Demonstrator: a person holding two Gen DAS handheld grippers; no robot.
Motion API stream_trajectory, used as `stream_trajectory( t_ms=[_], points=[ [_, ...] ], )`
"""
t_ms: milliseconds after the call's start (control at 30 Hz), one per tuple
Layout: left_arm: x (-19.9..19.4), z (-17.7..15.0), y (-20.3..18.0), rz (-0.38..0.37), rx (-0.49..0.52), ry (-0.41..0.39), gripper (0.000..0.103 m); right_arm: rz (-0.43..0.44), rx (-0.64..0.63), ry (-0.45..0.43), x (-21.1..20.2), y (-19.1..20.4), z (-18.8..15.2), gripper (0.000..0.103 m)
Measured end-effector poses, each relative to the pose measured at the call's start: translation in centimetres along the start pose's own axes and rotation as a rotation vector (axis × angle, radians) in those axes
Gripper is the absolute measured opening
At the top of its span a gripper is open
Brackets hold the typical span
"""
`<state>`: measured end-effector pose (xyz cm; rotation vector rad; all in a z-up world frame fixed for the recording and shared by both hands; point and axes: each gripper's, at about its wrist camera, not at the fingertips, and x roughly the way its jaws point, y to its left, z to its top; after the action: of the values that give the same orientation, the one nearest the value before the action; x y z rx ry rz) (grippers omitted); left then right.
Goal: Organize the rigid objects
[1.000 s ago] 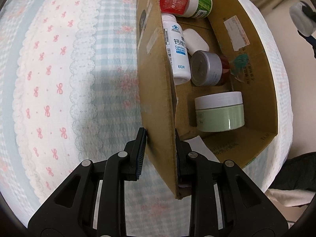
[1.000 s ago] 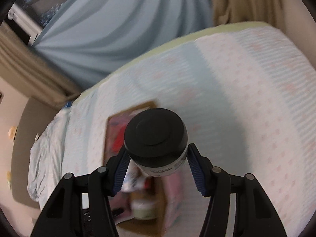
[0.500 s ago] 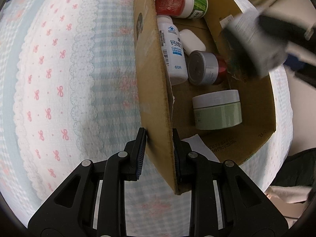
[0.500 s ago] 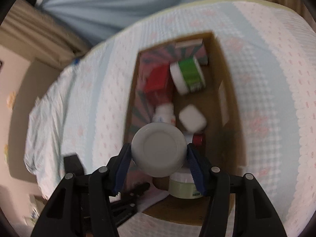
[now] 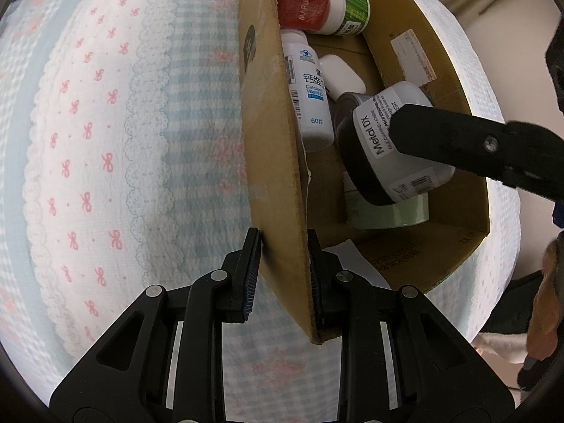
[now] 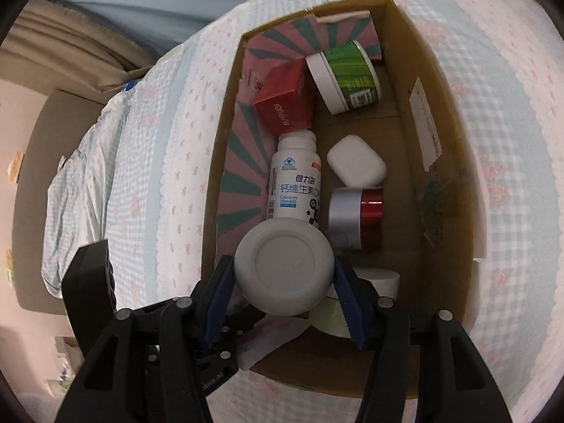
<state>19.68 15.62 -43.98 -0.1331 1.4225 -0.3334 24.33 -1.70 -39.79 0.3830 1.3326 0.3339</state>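
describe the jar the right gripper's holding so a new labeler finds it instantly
Find the cardboard box on the bed; the right gripper hangs over its near end. Clamped between its blue pads is the white jar, black lid, "Metal DX" label. It alone is off the box floor, above the pale green jar.

The right tongs [image 6: 284, 290], clamped on a white jar with a black lid [image 5: 393, 148], came from above the bed down into the cardboard box [image 5: 271, 162]. The jar turned over, its pale base [image 6: 284, 269] now facing the wrist camera, and hung above the light green tub [image 5: 387, 213].
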Motion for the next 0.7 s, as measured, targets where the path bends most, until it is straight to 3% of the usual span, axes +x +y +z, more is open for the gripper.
stream_trajectory(
  t_ms=[33, 67, 100, 133, 233, 533, 700],
  points=[
    [0.0, 0.0, -0.1, 0.001, 0.000, -0.001, 0.022, 0.000, 0.016, 0.011, 0.0, -0.2, 0.1, 0.054],
    [-0.1, 0.1, -0.1, 0.003, -0.001, -0.001, 0.022, -0.006, 0.025, 0.005, -0.2, -0.3, 0.1, 0.068],
    [0.0, 0.0, -0.1, 0.007, 0.000, 0.000, 0.022, -0.025, 0.038, -0.010, -0.7, -0.4, 0.1, 0.094],
    [-0.1, 0.1, -0.2, 0.006, -0.001, -0.001, 0.022, -0.031, 0.043, -0.019, -1.0, -0.6, 0.0, 0.103],
    [-0.1, 0.0, -0.3, 0.012, -0.001, 0.000, 0.022, -0.031, 0.061, -0.066, -2.2, -1.3, -0.2, 0.103],
    [-0.4, 0.0, -0.7, 0.025, -0.001, -0.009, 0.022, -0.046, 0.090, -0.065, -2.6, -2.7, -0.9, 0.103],
    [-2.1, 0.0, -1.6, 0.095, 0.004, -0.013, 0.022, -0.040, 0.094, -0.078, -3.7, -2.5, -1.1, 0.103]
  ],
)
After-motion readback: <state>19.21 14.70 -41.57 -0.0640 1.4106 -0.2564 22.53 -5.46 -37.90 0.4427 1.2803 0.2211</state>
